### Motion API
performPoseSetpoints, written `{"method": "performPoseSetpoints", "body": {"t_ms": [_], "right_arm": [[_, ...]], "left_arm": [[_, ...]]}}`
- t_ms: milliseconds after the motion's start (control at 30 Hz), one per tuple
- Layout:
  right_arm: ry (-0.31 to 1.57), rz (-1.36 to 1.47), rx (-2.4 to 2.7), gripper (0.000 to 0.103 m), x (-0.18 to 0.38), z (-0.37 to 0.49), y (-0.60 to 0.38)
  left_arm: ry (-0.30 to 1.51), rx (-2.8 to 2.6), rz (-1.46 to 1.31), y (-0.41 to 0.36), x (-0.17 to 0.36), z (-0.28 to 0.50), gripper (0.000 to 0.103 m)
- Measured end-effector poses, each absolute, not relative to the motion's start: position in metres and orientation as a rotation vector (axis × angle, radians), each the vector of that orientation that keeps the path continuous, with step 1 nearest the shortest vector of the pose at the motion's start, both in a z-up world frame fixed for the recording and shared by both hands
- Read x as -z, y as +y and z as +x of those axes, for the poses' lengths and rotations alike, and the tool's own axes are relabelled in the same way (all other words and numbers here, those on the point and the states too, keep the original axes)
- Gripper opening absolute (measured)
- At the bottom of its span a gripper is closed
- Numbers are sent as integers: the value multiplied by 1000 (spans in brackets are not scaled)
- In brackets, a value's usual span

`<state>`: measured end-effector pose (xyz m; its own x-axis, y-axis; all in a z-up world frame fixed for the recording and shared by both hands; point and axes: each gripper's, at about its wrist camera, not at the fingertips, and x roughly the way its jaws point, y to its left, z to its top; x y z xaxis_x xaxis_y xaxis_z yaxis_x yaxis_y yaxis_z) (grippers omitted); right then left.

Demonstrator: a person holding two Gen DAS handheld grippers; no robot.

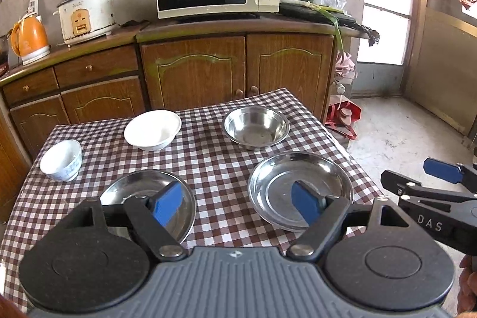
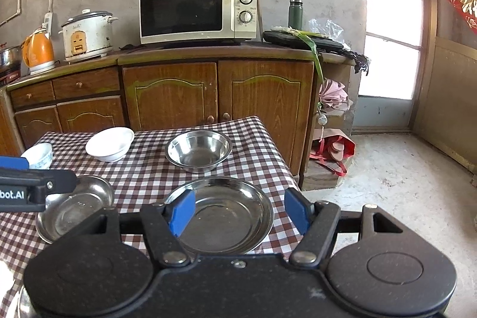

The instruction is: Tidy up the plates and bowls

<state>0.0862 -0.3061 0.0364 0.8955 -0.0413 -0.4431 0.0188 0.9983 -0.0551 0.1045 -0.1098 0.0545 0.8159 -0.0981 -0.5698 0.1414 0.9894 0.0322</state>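
While "Midea" marks the microwave (image 2: 198,11), both the left hand-held gripper (image 1: 238,204) and right hand-held gripper (image 2: 238,210) hover released and empty above steel plates (image 2: 235,213) near the counter's (image 1: 214,163) front edge.

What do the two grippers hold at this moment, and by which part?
Nothing is held. The left gripper and the right gripper are both open above the table, with no dish between their fingers.
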Motion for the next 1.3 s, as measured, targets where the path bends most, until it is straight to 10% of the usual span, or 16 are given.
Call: {"method": "performPoseSetpoints", "body": {"t_ms": [1300], "right_arm": [[501, -43, 49, 79, -12, 129, -322]], "left_arm": [[653, 115, 83, -132, -27, 149, 83]]}}
